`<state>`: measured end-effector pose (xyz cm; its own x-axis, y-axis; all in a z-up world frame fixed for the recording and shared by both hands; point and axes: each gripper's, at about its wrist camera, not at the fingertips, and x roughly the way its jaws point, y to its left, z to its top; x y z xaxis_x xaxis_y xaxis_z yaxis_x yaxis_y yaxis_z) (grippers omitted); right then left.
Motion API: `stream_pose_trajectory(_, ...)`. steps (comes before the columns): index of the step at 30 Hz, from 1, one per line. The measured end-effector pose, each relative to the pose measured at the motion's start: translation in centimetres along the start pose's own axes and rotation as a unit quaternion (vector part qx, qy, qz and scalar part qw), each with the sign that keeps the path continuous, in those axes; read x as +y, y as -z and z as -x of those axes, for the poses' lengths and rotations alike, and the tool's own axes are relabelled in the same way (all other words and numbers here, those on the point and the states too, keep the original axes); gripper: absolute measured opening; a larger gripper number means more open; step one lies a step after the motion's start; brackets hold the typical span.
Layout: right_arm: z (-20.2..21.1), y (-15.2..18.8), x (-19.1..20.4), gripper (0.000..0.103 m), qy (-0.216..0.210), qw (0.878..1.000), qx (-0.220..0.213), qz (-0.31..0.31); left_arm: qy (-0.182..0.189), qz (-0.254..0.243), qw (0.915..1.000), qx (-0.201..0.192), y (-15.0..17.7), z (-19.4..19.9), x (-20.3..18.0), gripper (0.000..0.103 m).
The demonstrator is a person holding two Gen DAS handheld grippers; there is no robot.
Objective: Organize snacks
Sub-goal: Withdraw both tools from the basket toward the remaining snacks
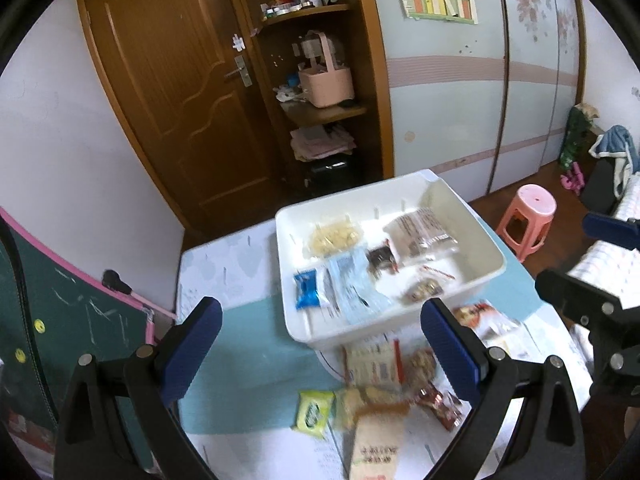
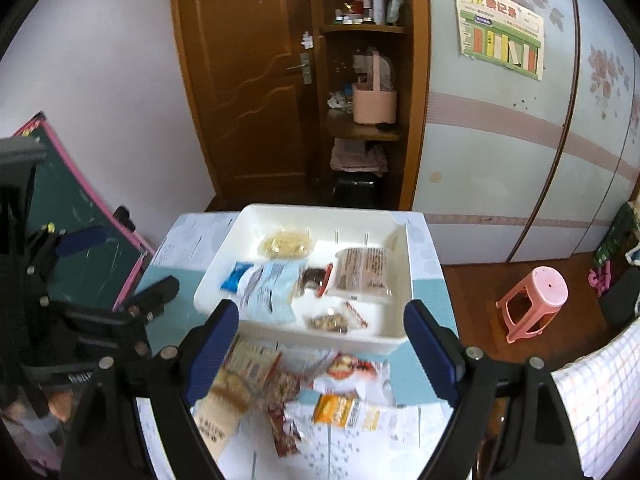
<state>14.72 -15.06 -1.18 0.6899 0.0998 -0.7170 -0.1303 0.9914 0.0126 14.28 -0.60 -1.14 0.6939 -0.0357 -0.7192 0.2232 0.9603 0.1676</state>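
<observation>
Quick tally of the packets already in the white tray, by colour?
Blue packet: 1
Light blue packet: 1
Yellow snack bag: 1
Dark brown packet: 1
Large clear pack: 1
Small nut pack: 1
Total in white tray: 6

Your right gripper (image 2: 320, 354) is wide open and holds nothing. Past it sits a white plastic tray (image 2: 304, 334) with snack packets (image 2: 362, 270) inside.

Nothing reads clearly. The paper poster (image 2: 500, 38) with coloured bars, stuck on the pale sliding wardrobe door (image 2: 492, 140) right of the brown wooden door (image 2: 244, 80), carries large Chinese characters too blurred to make out; print on the snack packets is unreadable too.
</observation>
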Motion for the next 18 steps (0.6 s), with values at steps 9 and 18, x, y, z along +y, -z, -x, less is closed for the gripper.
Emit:
stream_pose_trajectory(9, 0.4, 6.5, 1.3, 0.085, 0.0, 0.999, 0.023, 0.047, 0.037, 0.017, 0.9991, 0.01, 6.4, 1.1, -0.8, 0.099)
stream_pose_trajectory(18, -3.3, 12.9, 2.4, 0.085, -0.005, 0.996, 0.059, 0.071, 0.027, 0.01, 0.9987, 0.043, 13.1, -2.4, -3.0, 0.099)
